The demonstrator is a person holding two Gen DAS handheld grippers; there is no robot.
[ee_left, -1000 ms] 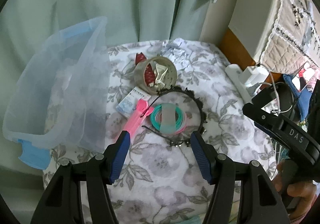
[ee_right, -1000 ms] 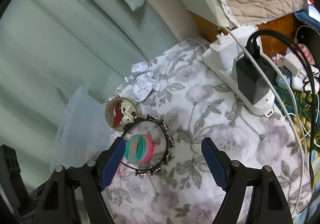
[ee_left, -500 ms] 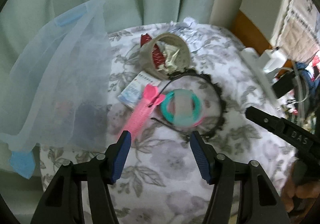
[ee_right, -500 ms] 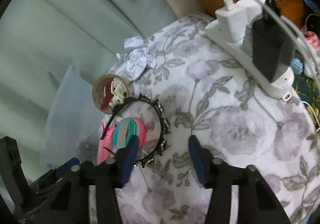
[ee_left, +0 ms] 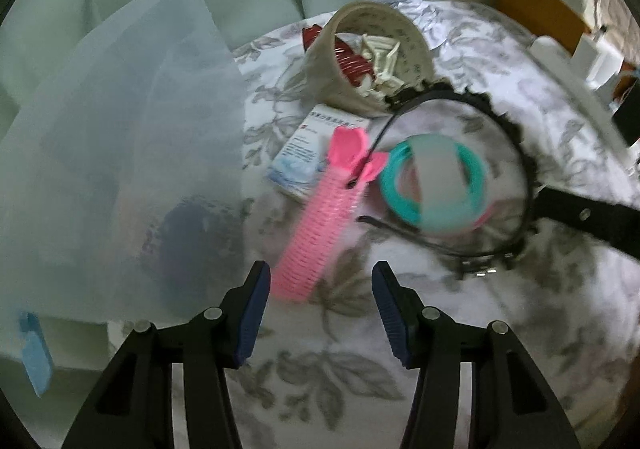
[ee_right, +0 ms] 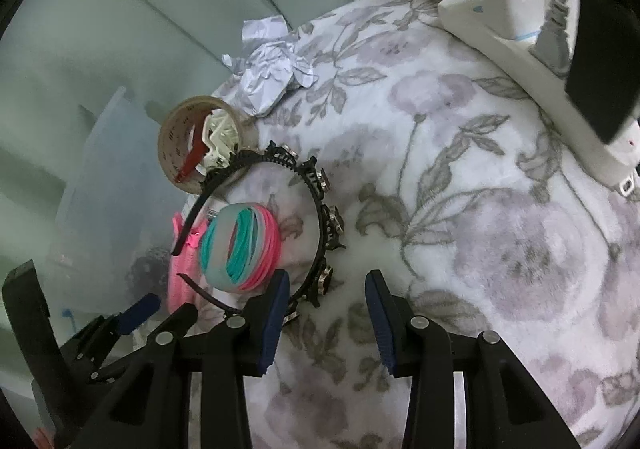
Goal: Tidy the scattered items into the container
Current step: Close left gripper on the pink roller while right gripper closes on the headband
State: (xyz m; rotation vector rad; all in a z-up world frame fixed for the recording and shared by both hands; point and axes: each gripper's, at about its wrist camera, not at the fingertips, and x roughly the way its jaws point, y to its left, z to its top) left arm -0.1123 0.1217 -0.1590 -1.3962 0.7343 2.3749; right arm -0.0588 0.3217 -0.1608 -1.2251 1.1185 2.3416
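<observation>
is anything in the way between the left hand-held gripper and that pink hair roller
Nothing visible. The left hand-held gripper has its jaws closing, empty, just short of the pink hair roller, whose near end lies on bare floral cloth. The black headband and hair-tie bundle lie off to its right.

Nothing legible. Small white-blue packet (ee_left: 308,153), ahead of left gripper (ee_left: 320,307) past the pink roller, has dark print lines + a small red mark on top face; too blurred to read. Tape roll (ee_right: 176,145), ahead-left of right gripper (ee_right: 326,309), shows rows of small dark marks on inner wall; unreadable as well.
</observation>
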